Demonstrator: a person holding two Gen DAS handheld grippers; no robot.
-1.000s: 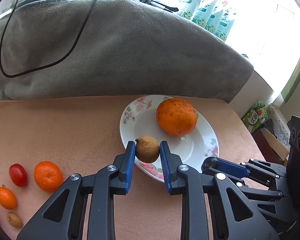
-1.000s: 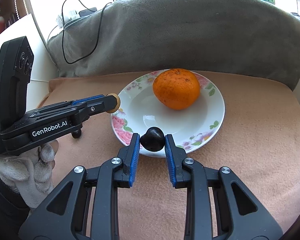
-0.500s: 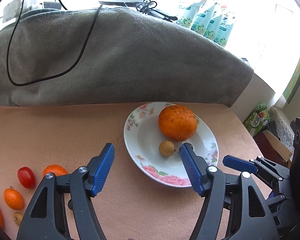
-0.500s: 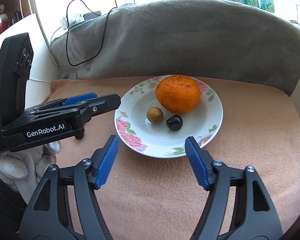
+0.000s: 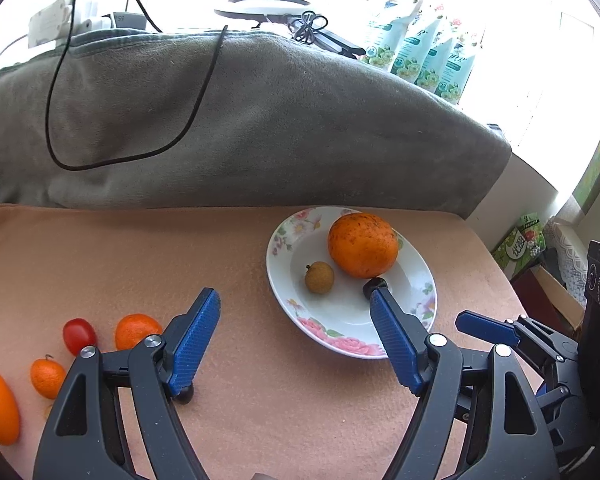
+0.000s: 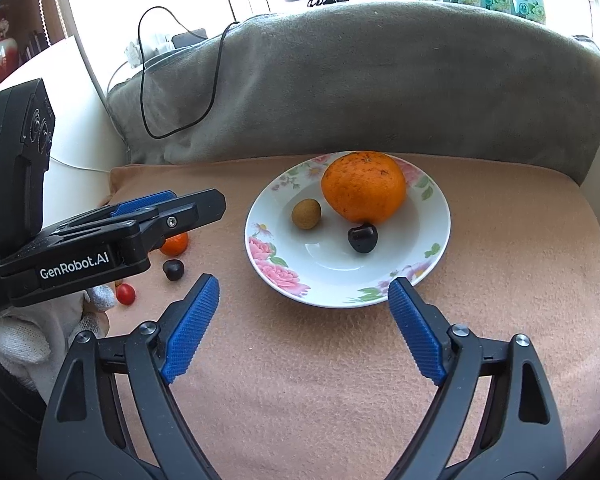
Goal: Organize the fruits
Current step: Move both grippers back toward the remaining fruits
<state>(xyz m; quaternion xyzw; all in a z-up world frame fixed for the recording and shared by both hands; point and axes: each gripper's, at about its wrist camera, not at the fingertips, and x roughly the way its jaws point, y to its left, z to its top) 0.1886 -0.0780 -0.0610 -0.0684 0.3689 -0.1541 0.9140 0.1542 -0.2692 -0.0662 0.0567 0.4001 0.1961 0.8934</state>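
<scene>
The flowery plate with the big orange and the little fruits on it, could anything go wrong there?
Maybe. The small black fruit and the small round brown fruit lie loose in the white floral plate beside the large orange, so a nudge could set them rolling. The plate sits on a soft peach blanket, so it might tip. Both the left hand-held gripper and the right hand-held gripper have just been opening, nothing between their jaws, close to the rim.

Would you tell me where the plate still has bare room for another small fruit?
The plate is bare in its near half, between the dark cherry and the pink-flowered rim. The far half is crowded: the large orange, the brown longan and the cherry sit close together there.
</scene>
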